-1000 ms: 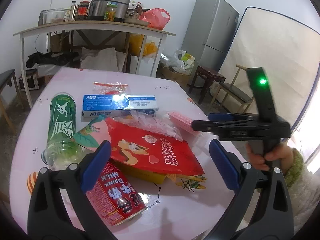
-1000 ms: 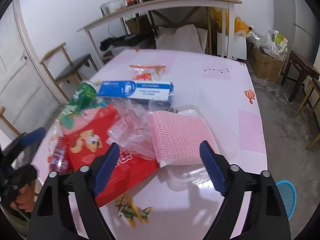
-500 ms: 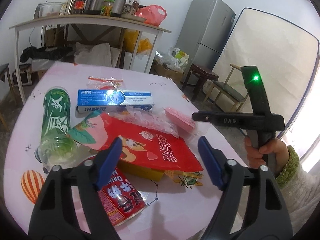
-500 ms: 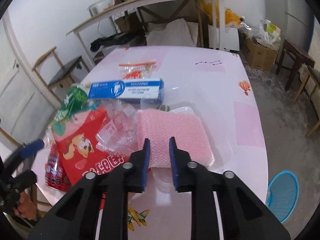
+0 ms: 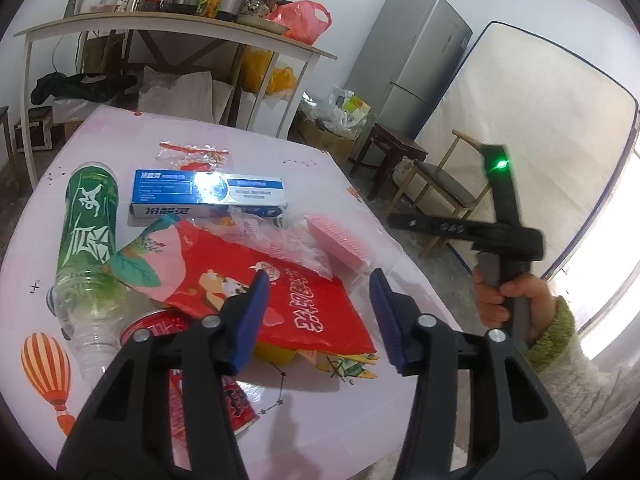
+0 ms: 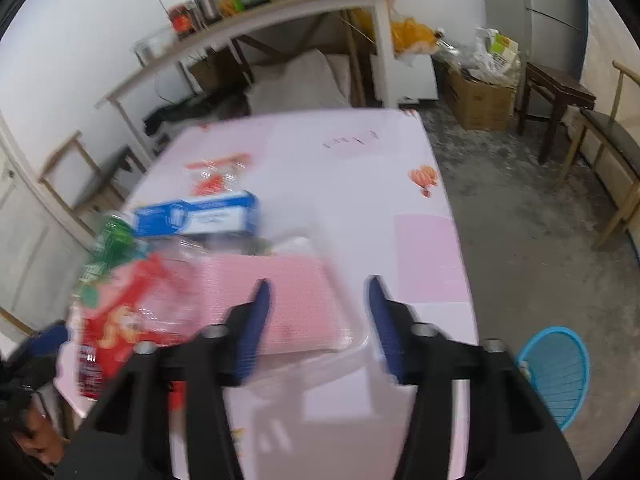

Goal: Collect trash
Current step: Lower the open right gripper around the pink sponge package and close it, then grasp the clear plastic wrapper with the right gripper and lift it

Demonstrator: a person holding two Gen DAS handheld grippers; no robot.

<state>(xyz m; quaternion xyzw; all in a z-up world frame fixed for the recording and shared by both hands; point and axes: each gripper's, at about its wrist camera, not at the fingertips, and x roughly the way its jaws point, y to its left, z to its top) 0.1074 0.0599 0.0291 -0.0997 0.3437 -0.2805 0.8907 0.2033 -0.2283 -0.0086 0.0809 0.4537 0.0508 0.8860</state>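
Trash lies heaped on the pink table [image 5: 328,412]: a green bottle [image 5: 88,232], a blue toothpaste box [image 5: 208,196], a red snack bag [image 5: 256,280], a red milk can [image 5: 160,332] and a pink sponge [image 5: 340,240] in a clear tray. My left gripper [image 5: 318,312] hovers over the snack bag's near end, its jaws closing with nothing pressed between the pads. In the blurred right wrist view, my right gripper [image 6: 318,300] hangs over the sponge [image 6: 296,296] at the tray's right edge, its jaws opening and gripping nothing.
A blue basket [image 6: 556,372] stands on the floor right of the table. A clear wrapper with red print [image 5: 192,156] lies behind the box. Past the table are a cluttered shelf table [image 5: 180,28], a fridge [image 5: 412,68], a stool and chairs.
The left jaws have narrowed steadily over the snack bag. The right jaws went nearly shut above the sponge, then reopened, and that gripper swung right toward the table's edge.
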